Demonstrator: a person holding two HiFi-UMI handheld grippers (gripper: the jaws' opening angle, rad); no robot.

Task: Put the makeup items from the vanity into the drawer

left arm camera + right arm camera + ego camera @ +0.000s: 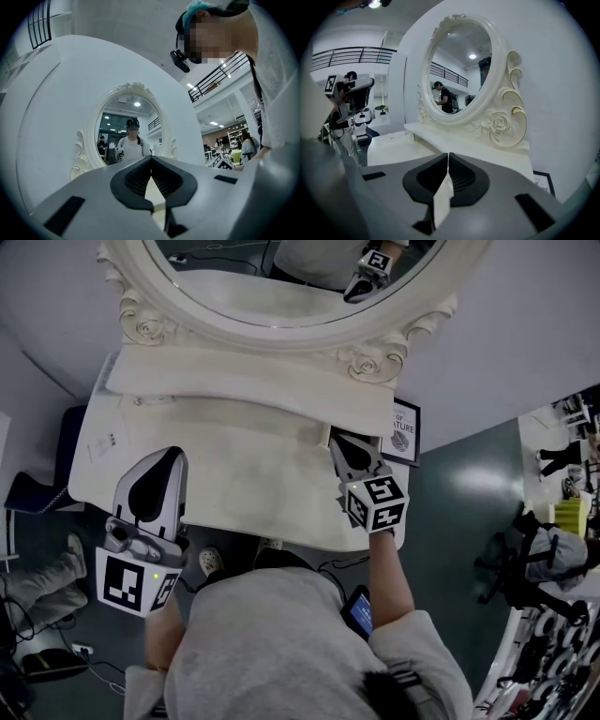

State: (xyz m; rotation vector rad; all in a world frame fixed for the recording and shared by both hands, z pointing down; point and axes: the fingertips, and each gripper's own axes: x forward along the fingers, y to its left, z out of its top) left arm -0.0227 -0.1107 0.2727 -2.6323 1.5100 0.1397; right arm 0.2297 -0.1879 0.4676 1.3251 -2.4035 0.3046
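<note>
Both closed above vanity point(253, 474): left gripper point(169, 456), right gripper point(336, 438).

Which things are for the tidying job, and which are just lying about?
For the job: the cream vanity table with its oval mirror; the grey left gripper and grey right gripper, both shut, holding nothing.
Just lying about: the black-framed sign beside the vanity.

The cream, carved-frame oval mirror point(281, 326) stands at the back of the cream wooden desk point(244, 479), above a raised ledge point(234, 381) along its rear edge. A black-framed picture point(404, 430) sits just right of the desk, by the wall. The left hand-held gripper point(167, 457) hangs over the desk's front left edge, and the right hand-held gripper point(336, 439) over its right end.
</note>
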